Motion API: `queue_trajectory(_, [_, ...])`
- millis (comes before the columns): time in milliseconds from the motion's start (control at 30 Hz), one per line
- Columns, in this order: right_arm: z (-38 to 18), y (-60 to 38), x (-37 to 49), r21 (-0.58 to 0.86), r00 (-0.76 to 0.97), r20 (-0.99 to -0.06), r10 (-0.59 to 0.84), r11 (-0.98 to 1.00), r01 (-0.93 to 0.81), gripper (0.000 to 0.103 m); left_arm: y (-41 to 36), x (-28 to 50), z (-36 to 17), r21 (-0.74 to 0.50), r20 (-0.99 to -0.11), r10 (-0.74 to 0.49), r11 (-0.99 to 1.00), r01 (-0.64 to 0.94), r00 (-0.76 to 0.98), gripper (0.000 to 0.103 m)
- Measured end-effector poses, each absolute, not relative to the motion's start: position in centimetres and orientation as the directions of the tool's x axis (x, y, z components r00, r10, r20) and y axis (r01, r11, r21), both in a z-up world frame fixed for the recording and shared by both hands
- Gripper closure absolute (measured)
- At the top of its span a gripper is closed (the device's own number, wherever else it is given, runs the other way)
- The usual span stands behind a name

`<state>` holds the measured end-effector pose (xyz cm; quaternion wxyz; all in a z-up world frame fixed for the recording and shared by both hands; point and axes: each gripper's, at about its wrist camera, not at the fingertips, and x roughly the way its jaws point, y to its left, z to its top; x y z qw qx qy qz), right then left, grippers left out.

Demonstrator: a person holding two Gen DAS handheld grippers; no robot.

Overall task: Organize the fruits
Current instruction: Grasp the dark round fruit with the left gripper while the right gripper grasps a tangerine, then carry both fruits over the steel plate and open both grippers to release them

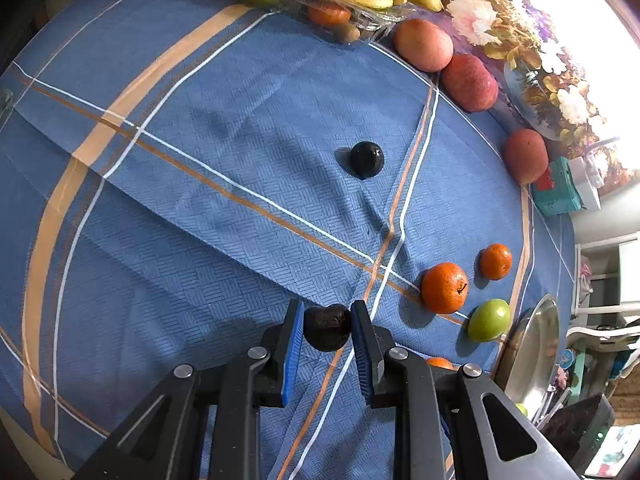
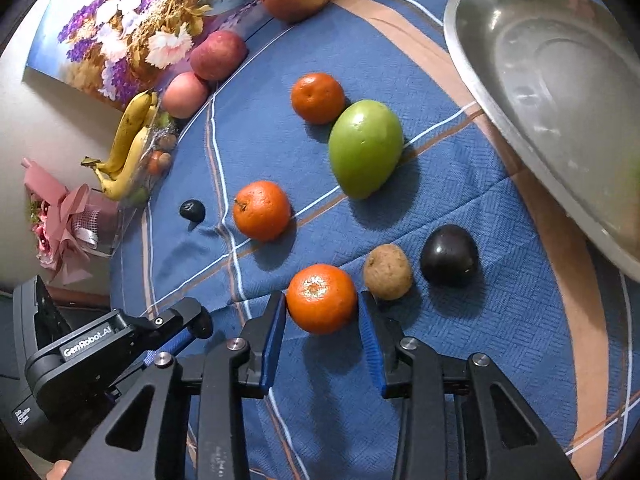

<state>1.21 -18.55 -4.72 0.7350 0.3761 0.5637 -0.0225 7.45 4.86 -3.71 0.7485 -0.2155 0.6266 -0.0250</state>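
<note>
**Plum pinched on the left, tangerine between the right fingers**

My left gripper is clamped on a dark plum, both blue pads pressed to its sides just above the blue checked tablecloth. My right gripper straddles a tangerine; the left pad touches it, but I cannot tell whether the right one does. Just beside it lie a brown kiwi and another dark plum. Farther out sit a green mango and the steel dish.

- left gripper is clamped on a dark plum
- another dark plum sits alone mid-tablecloth
- oranges and a green fruit off right
</note>
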Motion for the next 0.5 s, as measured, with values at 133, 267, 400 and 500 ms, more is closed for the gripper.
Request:
queue_trajectory(133, [-4.3,-18.0,1.3,0.548,0.372,-0.832,0.411,0.712,0.44,0.065,4.9,7.4,-3.4,-0.354,-0.926,-0.304,0.906,-0.232,0.222,0.078])
queue_trajectory(267, [-3.4,-17.9,1.3,0.546,0.386,-0.829,0.403,0.73,0.411,0.065,5.0,7.4,-3.2,-0.355,-0.925,-0.304,0.906,-0.231,0.228,0.078])
queue_trajectory(400, [-2.8,-18.1,1.3,0.54,0.392,-0.831,0.395,0.742,0.397,0.065,4.8,7.5,-2.8,-0.362,-0.92,-0.308,0.904,-0.226,0.24,0.078])
queue_trajectory(500, [-2.1,-18.6,1.1,0.528,0.402,-0.834,0.378,0.755,0.388,0.065,4.6,7.5,-2.3,-0.371,-0.915,-0.315,0.902,-0.219,0.254,0.078])
